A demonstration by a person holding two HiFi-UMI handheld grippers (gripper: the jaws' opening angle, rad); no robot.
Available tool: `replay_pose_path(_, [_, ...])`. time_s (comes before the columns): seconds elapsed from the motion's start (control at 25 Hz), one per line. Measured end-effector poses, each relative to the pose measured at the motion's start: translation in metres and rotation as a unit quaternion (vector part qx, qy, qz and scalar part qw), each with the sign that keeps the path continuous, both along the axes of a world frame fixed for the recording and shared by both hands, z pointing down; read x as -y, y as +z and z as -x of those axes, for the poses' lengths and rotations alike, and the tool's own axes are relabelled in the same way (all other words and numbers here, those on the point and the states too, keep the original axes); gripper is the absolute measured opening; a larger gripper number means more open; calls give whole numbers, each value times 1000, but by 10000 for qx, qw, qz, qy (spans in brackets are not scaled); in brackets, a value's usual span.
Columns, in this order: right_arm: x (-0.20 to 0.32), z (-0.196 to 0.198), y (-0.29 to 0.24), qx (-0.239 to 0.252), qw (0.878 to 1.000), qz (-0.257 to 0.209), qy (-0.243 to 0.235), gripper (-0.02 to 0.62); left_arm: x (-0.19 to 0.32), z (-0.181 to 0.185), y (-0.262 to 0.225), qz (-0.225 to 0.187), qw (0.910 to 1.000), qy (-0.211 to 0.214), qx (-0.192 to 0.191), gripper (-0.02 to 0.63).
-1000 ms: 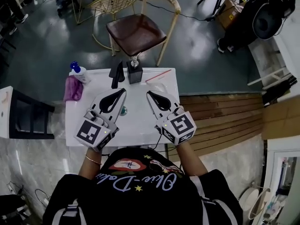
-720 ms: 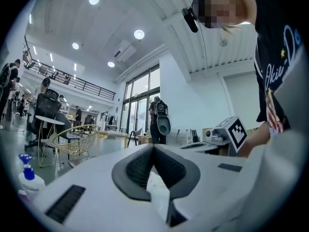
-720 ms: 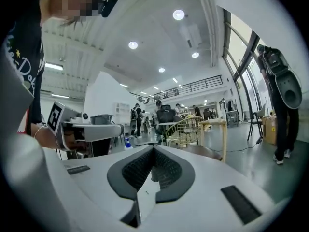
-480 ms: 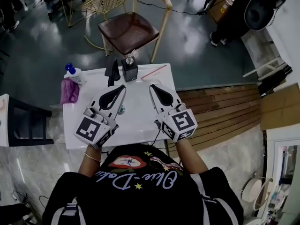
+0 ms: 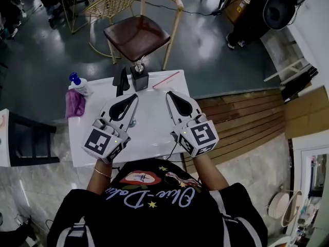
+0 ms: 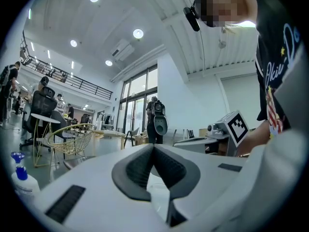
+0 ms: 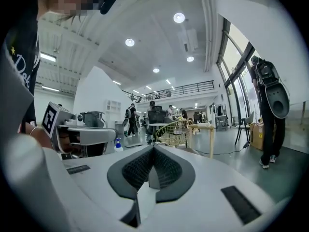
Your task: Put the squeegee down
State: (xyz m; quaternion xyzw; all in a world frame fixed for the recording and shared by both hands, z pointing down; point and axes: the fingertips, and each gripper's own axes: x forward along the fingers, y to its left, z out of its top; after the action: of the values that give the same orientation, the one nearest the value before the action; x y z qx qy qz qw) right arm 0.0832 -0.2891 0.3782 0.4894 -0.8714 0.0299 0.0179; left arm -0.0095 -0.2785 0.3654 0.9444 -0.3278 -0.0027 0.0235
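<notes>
Meeting at their tips, the jaws of the left gripper (image 6: 153,150) are closed with nothing between the ribbed black pads (image 6: 137,170). The right gripper (image 7: 153,152) shows the same: its jaws are pressed together and empty. From the head view both grippers are held side by side above the near half of the white surface (image 5: 151,125), tips pointing away from the person. The left one is a little left of centre and the right one is near the right edge, each with its marker cube toward the person's body.

The squeegee (image 5: 121,80) is in neither gripper. It lies flat on the surface at the far edge, a dark shape beyond the left gripper's tips and apart from them. Just to its right stands a small black block (image 5: 139,77) with a metal piece rising from its top. A thin red stick (image 5: 166,79) lies slanted near the far right corner.

At the far left corner a spray bottle (image 5: 78,84) with a blue top stands next to a purple cloth (image 5: 75,103). Beyond the surface a chair (image 5: 136,34) with a brown seat stands on the grey floor (image 5: 205,50).
</notes>
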Motion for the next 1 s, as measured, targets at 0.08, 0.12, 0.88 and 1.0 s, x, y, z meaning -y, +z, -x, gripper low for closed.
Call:
replay_pose_path(0.08, [-1, -1, -5, 0, 10000, -58, 11, 17, 0, -2, -1, -3, 10000, 25, -1, -4])
replay_pose_path(0.12, [-2, -1, -7, -25, 10000, -77, 14, 17, 0, -2, -1, -1, 10000, 32, -1, -5])
replay_pose_path(0.88, [-10, 4, -31, 11, 9994, -316, -129, 15, -3, 1, -1, 24, 10000, 3, 39, -4])
replay_pose_path(1.0, [-9, 5, -30, -31, 9995, -269, -154, 15, -4, 1, -1, 25, 10000, -7, 44, -5])
